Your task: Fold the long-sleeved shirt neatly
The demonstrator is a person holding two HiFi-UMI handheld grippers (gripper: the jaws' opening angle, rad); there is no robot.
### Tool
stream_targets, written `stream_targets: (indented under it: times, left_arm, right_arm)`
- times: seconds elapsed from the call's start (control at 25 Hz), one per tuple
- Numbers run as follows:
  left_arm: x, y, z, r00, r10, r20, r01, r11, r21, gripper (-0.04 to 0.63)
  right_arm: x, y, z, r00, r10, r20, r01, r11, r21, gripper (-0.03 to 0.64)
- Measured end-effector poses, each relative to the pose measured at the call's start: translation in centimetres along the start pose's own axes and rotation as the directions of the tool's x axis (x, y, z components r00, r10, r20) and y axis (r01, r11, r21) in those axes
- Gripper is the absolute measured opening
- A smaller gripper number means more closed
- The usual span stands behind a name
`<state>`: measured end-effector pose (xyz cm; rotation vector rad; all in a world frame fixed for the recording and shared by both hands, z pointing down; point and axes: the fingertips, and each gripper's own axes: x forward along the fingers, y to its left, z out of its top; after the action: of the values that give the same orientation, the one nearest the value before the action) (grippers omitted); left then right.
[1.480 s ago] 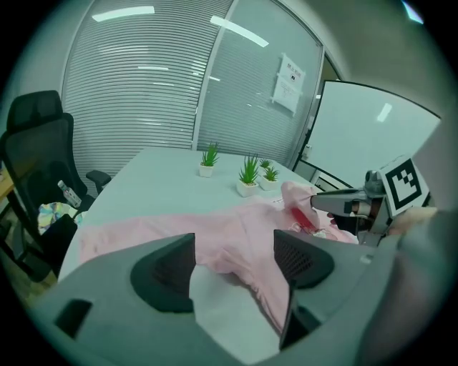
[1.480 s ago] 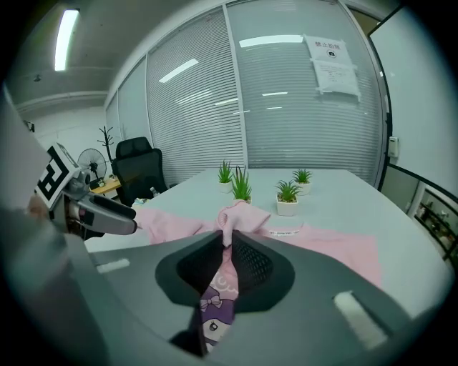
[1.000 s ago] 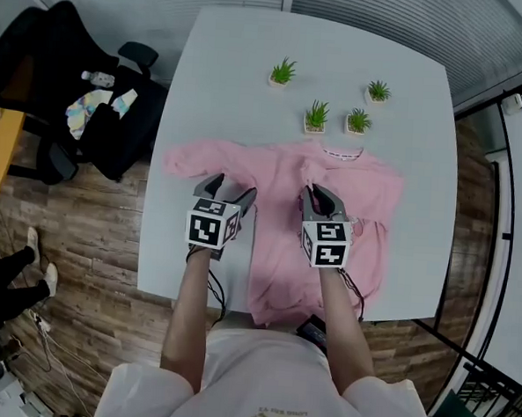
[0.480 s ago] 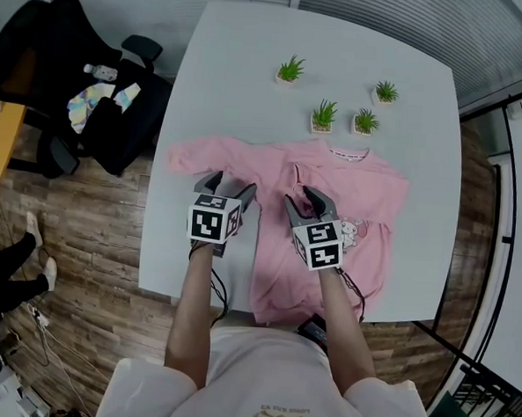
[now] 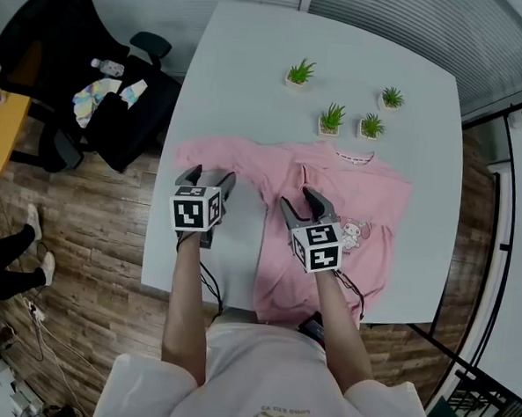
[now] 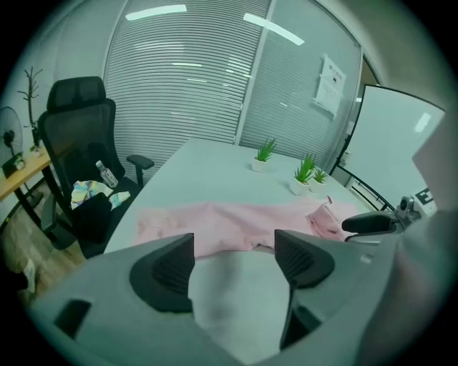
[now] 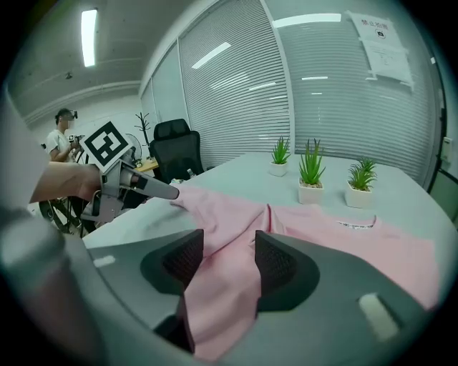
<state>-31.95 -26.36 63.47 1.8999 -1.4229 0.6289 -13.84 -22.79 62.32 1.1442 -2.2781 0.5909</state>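
On the white desk (image 5: 252,70) the pink long-sleeved shirt (image 5: 368,188) lies face up. Its collar points towards four small potted plants (image 5: 332,118) and its hem hangs over the near edge. One sleeve (image 5: 220,152) stretches flat towards the desk's left edge. No sleeve shows spread on the other side.

The left gripper (image 5: 208,175) hovers over bare desk just below that sleeve. Its fingers (image 6: 168,268) stand wide apart with nothing between them. The right gripper (image 5: 300,199) sits low over the body of the shirt near its left side. Its fingers (image 7: 179,264) are opening; pink cloth lies under and between them, but the pads do not press on it. A small ridge of cloth (image 5: 303,170) stands up just ahead of them, below the collar.

The step in hand looks like bringing the outstretched sleeve across the body. To do it well, the left gripper should take the sleeve near the cuff, pinching only one layer. The right gripper can then pin the shoulder line so that the body does not drag. Carry the sleeve low and lay it straight, with its edge parallel to the side seam. Press the ridge flat first, or it will be folded in. The overhanging hem may slip if the cloth is tugged towards the person.
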Motion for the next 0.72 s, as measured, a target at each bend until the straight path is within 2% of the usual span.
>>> stream_targets:
  times: [0.4, 0.72]
  left_arm:
    - [-0.4, 5.1, 0.1, 0.996, 0.086, 0.01, -0.085, 0.996, -0.033, 0.356]
    - [1.1, 8.9, -0.2, 0.985, 0.169, -0.028, -0.169, 0.985, -0.036, 0.33]
  right_arm:
    - [1.0, 2.3, 0.6, 1.0, 0.021, -0.007, -0.021, 1.0, -0.002, 0.229]
    - [0.8, 2.8, 0.6, 1.0, 0.011, -0.026, -0.011, 1.0, -0.003, 0.229]
